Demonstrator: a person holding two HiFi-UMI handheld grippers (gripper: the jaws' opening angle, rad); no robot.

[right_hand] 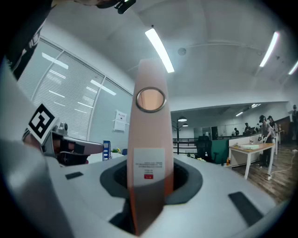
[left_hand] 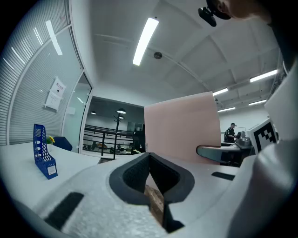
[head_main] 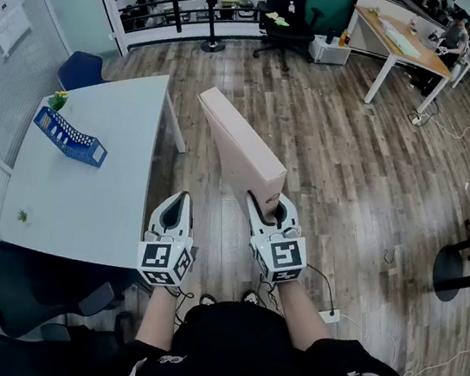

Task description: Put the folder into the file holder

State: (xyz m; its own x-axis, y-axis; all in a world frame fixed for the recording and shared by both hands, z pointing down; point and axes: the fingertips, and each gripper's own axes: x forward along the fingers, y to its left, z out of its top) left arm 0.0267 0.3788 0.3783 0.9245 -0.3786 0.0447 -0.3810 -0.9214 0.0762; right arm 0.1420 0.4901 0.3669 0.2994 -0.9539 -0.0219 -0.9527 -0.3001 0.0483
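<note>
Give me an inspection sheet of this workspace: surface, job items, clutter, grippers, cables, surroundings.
Surface: white table, at the person's left.
Job's things: pale pink cardboard folder held over the floor; blue mesh file holder on the table's far side.
Clutter: small yellow-green item beside the file holder; small green scrap near the table's near edge.
Grippers: left gripper jaws together, nothing between; right gripper jaws closed on the folder.
Cables: white power strip with leads on the floor.
Surroundings: wood-plank floor, black office chair, distant desk.
</note>
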